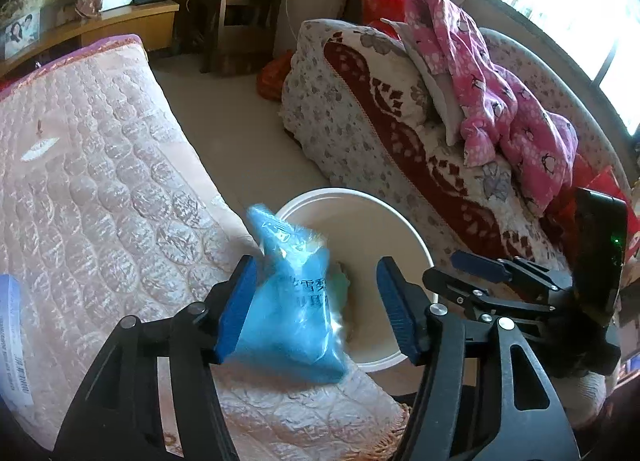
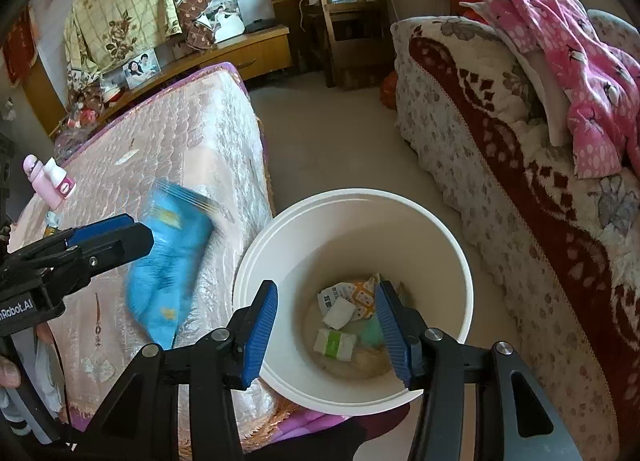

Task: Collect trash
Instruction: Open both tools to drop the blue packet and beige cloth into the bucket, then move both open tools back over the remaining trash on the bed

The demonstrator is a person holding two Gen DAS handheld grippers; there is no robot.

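A blue plastic wrapper sits between the spread pads of my left gripper, blurred, touching the left pad only, over the edge of the pink quilted mattress. It also shows in the right wrist view, blurred, beside the left gripper. A white bin stands on the floor by the mattress and holds several wrappers. My right gripper is open and empty above the bin's near rim. It shows in the left wrist view at the right.
A sofa with a floral cover and pink pyjamas stands right of the bin. Two small pink bottles and a white leaflet lie on the mattress. A wooden chair and cabinet stand at the back.
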